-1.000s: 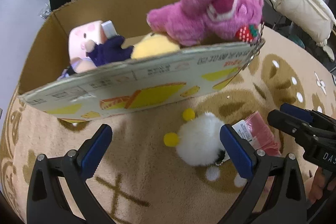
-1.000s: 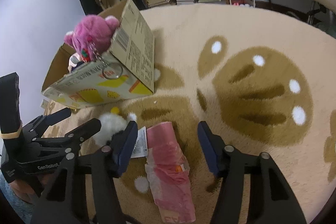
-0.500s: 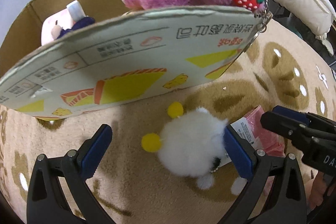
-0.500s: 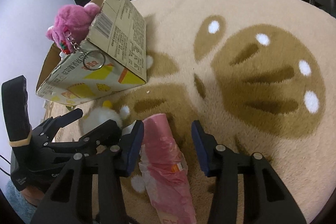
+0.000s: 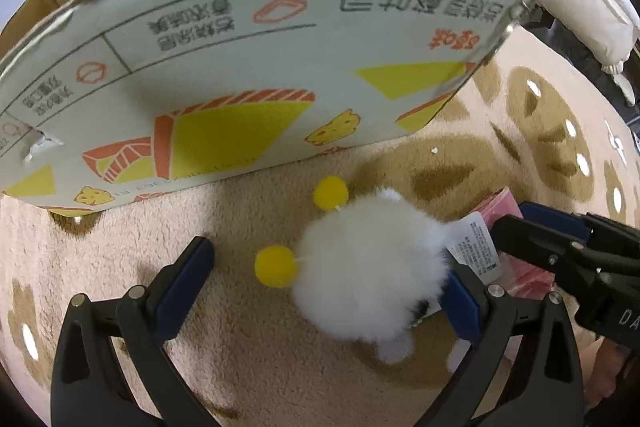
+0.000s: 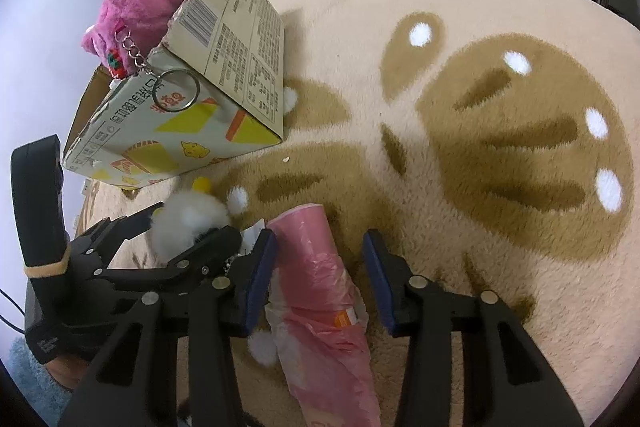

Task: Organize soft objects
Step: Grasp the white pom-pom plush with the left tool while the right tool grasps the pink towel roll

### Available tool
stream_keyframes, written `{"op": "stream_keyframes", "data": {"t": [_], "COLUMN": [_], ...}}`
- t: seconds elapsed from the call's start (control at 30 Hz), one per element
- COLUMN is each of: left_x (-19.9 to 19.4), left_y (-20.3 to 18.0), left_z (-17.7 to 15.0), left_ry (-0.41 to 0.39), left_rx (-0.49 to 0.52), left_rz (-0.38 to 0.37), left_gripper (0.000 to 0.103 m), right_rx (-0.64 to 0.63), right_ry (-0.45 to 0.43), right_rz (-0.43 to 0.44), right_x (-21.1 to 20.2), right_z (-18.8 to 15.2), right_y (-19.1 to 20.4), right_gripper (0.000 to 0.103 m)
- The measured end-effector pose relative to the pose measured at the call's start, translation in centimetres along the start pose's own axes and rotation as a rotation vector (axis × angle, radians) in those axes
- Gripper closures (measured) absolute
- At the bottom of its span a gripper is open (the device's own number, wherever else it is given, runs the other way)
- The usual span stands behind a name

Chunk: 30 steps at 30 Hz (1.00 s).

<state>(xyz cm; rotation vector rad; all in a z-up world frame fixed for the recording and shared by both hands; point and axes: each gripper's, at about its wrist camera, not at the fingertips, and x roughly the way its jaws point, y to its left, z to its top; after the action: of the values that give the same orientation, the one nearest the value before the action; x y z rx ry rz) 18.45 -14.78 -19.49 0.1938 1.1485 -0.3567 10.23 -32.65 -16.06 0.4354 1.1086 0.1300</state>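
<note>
Rug: right tool closing round pink roll; left tool open.

A fluffy plush lies on the rug between the left gripper's fingers, nearer the right-hand one. Ahead of those fingers stands a cardboard box (a bear plush in it). A plastic roll lies between the right gripper's fingers, touching the left-hand one.
</note>
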Motion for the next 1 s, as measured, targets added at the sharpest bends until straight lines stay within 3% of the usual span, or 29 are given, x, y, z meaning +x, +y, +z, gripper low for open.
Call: {"op": "stream_keyframes", "data": {"t": [0.6, 0.8, 1.0], "left_x": [-2.5, -4.0, -4.9], "left_y": [0.1, 2.2, 3.0], "left_z": [-2.4, -2.3, -2.5], "left_ry": [-0.034, -0.033, -0.031], "left_rx": [0.015, 0.002, -0.004], "left_rz": [0.056, 0.067, 0.062], "left_gripper": [0.041, 0.064, 0.068], "right_rx": [-0.061, -0.072, -0.082], "right_ry": [0.027, 0.027, 0.027], "right_rz": [-0.011, -0.026, -0.036], "right_x": [2.4, 3.3, 3.8], "right_z": [-0.5, -0.8, -0.9], "right_y": [2.6, 3.5, 3.7], "right_gripper": [0.06, 0.056, 0.054]}}
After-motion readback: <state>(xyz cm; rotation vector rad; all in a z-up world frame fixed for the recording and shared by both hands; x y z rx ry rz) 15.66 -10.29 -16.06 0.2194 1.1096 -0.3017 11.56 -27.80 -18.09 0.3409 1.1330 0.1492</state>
